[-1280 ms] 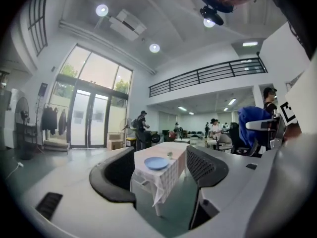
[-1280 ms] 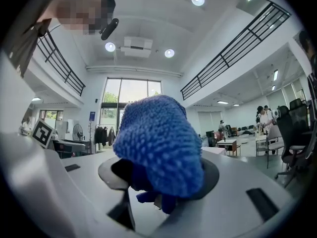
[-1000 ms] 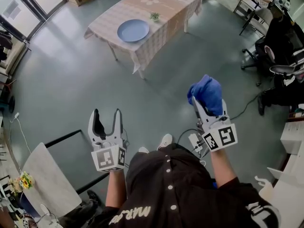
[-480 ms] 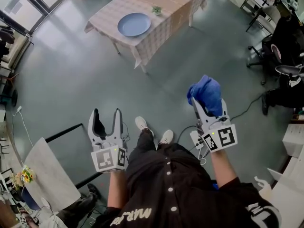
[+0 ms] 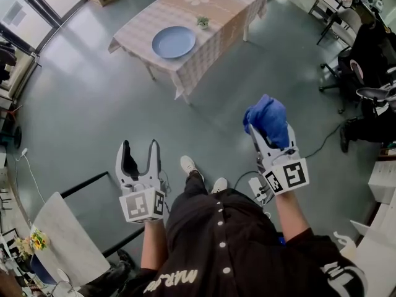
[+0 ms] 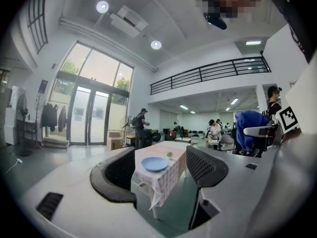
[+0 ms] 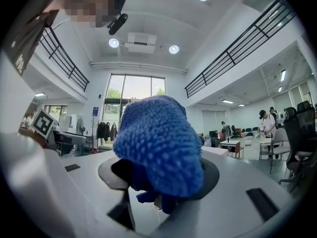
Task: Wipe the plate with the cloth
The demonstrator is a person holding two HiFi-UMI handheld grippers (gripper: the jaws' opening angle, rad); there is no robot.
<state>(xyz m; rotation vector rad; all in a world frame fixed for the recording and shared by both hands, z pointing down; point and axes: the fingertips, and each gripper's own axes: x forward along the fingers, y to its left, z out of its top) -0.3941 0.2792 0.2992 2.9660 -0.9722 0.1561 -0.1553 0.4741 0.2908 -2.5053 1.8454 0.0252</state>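
Note:
A pale blue plate point(image 5: 174, 41) lies on a table with a checked cloth point(image 5: 213, 14), far ahead of me across the floor; the left gripper view frames the plate point(image 6: 154, 163) between its jaws at a distance. My left gripper point(image 5: 138, 153) is held open and empty in front of my body. A bunched blue cloth point(image 5: 268, 120) sits clamped in my right gripper point(image 5: 267, 130), which is shut on it; in the right gripper view the cloth point(image 7: 159, 146) fills the space between the jaws.
A small potted plant point(image 5: 202, 21) stands on the table beyond the plate. Office chairs and desks point(image 5: 365, 48) line the right side. A white board point(image 5: 65, 234) leans at lower left. Grey floor lies between me and the table. People stand far off point(image 6: 141, 128).
The table and plate have shifted slightly in the head view as I walk; my feet have changed position. Both grippers keep their pose, the cloth still clamped.

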